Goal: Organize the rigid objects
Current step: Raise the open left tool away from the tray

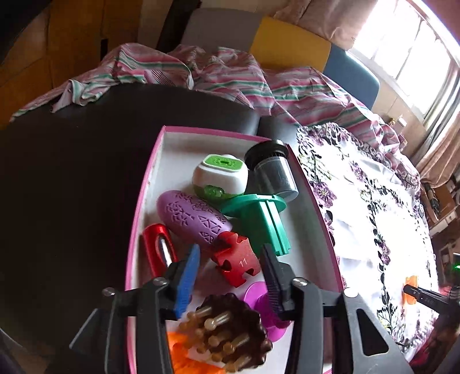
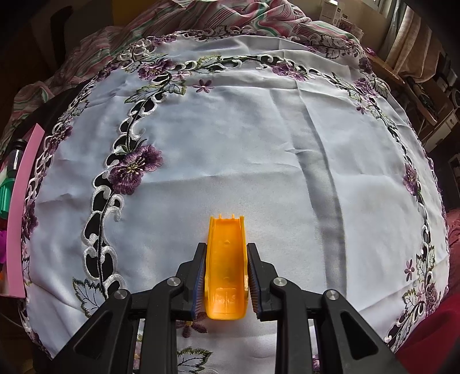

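The embroidered white cloth [image 2: 230, 143] covers most of the right wrist view, smooth and bare across the upper and right of the frame, which gives the right gripper [image 2: 227, 276] plenty of open room in those directions; the cloth's scalloped border and the striped fabric [image 2: 215, 17] bunched beyond it mark the far limit. At the left edge of that view the pink-rimmed box [image 1: 149, 184] shows as a pink strip, and in the left wrist view it fills the centre, lying partly on the dark tabletop [image 1: 72, 172]. The box appears to be the collecting place: it already holds a purple oval piece [image 1: 192, 218], a green flanged part [image 1: 258, 218], a white and green case [image 1: 221, 175], a dark jar [image 1: 273, 172], a red block [image 1: 237, 261], a red clip [image 1: 156, 250] and a brown studded piece [image 1: 230, 330], so little free floor is left except the upper left corner. The left gripper [image 1: 230, 273] hovers over the box's lower end with its jaws apart, nothing pressed between them. The right gripper is clamped on an orange plastic channel piece [image 2: 227, 273], held low over the cloth.
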`<state>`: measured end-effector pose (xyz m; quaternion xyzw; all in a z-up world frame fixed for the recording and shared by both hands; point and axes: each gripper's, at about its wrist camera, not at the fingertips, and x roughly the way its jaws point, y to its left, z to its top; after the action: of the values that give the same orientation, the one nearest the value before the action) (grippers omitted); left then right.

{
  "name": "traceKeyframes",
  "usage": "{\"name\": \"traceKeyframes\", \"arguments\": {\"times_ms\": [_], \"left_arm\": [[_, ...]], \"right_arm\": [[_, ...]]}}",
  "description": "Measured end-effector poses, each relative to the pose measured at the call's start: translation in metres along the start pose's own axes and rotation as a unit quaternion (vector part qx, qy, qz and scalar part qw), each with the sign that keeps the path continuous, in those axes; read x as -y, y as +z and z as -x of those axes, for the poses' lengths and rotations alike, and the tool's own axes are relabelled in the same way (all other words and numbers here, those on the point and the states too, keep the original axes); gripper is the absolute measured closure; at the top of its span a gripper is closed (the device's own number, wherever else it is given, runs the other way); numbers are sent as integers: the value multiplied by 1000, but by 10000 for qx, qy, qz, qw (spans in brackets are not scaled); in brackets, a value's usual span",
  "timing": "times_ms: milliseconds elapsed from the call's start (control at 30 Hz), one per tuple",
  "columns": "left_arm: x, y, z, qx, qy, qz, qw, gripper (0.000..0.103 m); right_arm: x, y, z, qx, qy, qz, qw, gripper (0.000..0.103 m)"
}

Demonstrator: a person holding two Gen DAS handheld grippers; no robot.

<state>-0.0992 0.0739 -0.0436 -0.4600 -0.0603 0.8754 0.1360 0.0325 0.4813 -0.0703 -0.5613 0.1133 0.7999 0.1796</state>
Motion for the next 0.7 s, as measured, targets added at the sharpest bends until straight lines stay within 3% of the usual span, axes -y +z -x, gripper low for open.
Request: {"name": "traceKeyframes", "arguments": {"times_ms": [367,700], "left_arm": [[7,-16,46,484,396,-239,9978,51],[3,-30,67,637,536,-318,9960,50]], "right_arm": [[4,2,9,255,39,-51,9997,78],[0,3,19,534,215,-17,9983,78]]}}
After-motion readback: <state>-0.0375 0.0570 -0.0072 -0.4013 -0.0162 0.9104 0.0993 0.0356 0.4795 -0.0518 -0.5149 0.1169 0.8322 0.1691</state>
